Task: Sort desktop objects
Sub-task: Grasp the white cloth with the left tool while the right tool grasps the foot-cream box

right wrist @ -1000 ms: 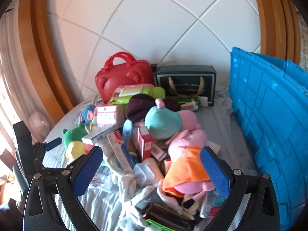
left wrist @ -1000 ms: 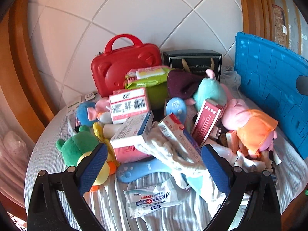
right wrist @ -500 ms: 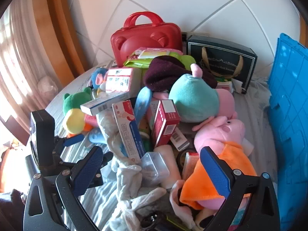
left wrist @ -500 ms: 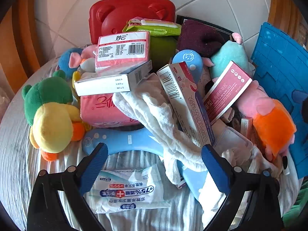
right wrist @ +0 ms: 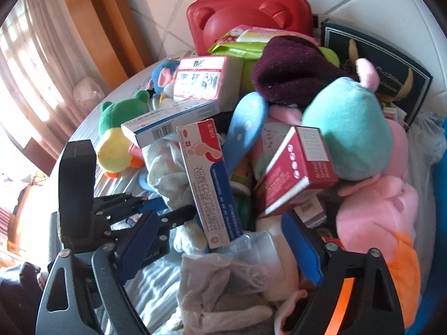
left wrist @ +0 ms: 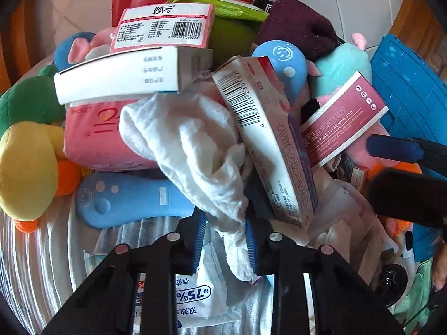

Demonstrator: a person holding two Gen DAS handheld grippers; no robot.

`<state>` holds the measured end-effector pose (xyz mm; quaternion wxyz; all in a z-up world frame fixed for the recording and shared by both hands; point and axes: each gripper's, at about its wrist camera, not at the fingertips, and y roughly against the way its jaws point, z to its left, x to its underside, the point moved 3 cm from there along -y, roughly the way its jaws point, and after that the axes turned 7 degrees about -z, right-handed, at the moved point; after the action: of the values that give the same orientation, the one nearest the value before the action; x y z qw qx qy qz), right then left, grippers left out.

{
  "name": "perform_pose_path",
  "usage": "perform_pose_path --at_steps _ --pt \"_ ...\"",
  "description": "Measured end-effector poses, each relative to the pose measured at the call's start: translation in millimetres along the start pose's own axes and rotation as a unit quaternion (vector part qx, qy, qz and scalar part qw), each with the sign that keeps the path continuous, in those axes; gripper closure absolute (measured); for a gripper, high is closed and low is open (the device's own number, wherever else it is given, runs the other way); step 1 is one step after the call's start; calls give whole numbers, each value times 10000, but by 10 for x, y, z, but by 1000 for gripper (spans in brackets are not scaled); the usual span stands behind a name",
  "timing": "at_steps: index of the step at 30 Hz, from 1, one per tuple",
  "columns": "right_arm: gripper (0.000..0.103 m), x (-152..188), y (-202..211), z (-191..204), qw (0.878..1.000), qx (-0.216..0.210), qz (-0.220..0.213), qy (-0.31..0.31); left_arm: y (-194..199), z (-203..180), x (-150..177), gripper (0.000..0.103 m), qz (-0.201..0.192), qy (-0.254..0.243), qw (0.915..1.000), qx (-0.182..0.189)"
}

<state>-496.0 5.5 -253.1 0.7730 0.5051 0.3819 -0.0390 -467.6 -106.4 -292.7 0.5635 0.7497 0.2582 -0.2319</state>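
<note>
While crumpled, the soft white cloth [left wrist: 195, 150] drapes among stiff rectangular cartons [left wrist: 268, 139].

White cloth [left wrist: 192, 150] soft, crumpled; cartons [left wrist: 268, 145] smooth printed cardboard; red case [right wrist: 248, 14] glossy plastic; toys [right wrist: 349, 134] fuzzy plush.

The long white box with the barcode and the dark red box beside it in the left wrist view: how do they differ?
The long white box is slim, mostly white and purple with a red corner; the dark red box is shorter and broader, red with a white band. The white box shows a large barcode near its upper end; the red box shows white lettering and no barcode on this face. The white box lies against the white cloth; the red box lies farther right. Both rest tilted on the pile.
</note>
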Motion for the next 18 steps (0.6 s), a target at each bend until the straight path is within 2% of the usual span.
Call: perform_pose_path --at_steps 2,7,8,11,15,18 --pt "33 -43 -178 15 9997 -122 230 15 36 24 10 81 14 -67 10000 -28" --pt "34 -27 -578 18 9970 6 720 294 25 153 46 81 140 79 9999 3" --pt "37 -25 -634 20 9964 35 777 334 24 154 49 81 137 65 9999 10" --pt "61 -41 -784 11 9949 94 933 373 15 134 43 82 142 -20 9999 25" --pt "63 7 -765 72 9948 180 835 557 52 103 25 91 121 -97 9997 188" --pt "63 4 -542 55 9981 128 541 277 171 85 10 92 30 -197 9994 272"
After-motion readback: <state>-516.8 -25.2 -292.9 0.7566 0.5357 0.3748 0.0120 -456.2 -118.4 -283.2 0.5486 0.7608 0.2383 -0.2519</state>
